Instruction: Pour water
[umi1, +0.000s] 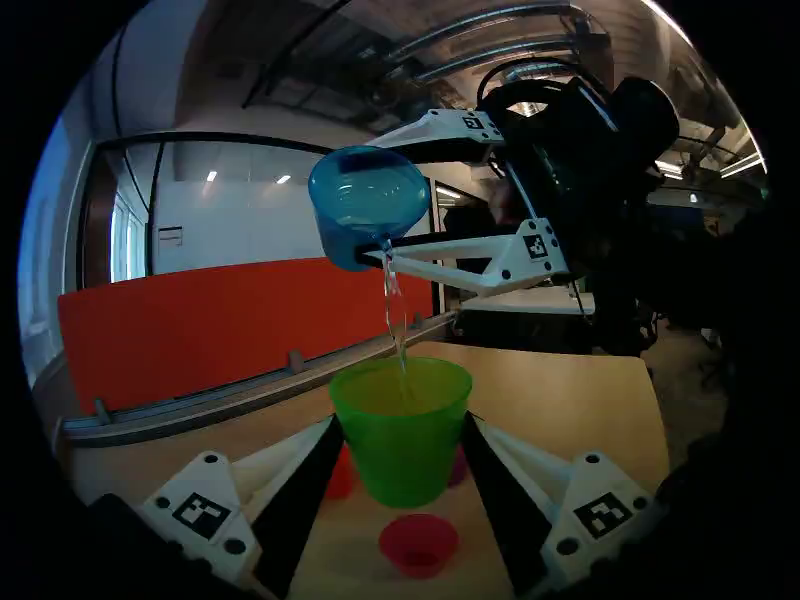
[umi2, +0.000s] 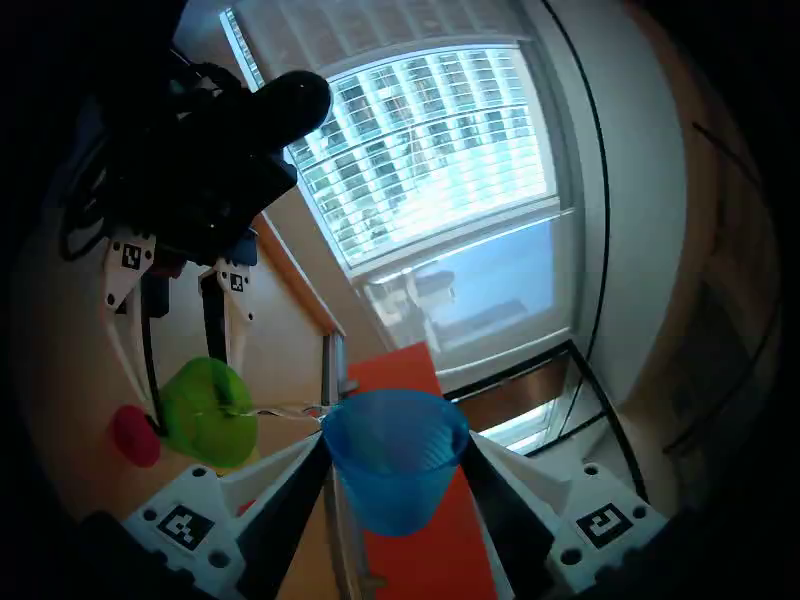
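Fingers (umi1: 300, 485) of the left gripper (umi1: 400, 428) are seen at the bottom of the left gripper view, white with black inner sides. They are pressed on both sides of a green cup (umi1: 402, 440), which is held upright between them. Whether the cup's bottom touches the wooden table (umi1: 570, 400) cannot be told. Above it, a blue cup (umi1: 368, 205) is pinched between the two white fingers of the right gripper (umi1: 372, 200) and is tilted, its mouth turned down toward the green cup. A thin stream of water (umi1: 395, 315) falls from the blue cup's rim into the green cup's open mouth. A small red cup (umi1: 418, 543) stands on the table just in front of the green cup. An orange panel (umi1: 200, 320) is seen along the far edge of the table.

In the right gripper view the scene appears turned sideways. The right gripper (umi2: 397, 445) is seen at the bottom, and its fingers (umi2: 500, 490) are closed on the blue cup (umi2: 395, 475), one on each side. Farther off, at the left, the left gripper (umi2: 198, 402) is seen with the green cup (umi2: 205, 412) clamped between its fingers. The stream of water (umi2: 290, 410) runs from the blue cup's rim to the green cup's mouth. The red cup (umi2: 135, 437) lies just beside the green cup. A large window (umi2: 440, 170) with blinds is seen behind.
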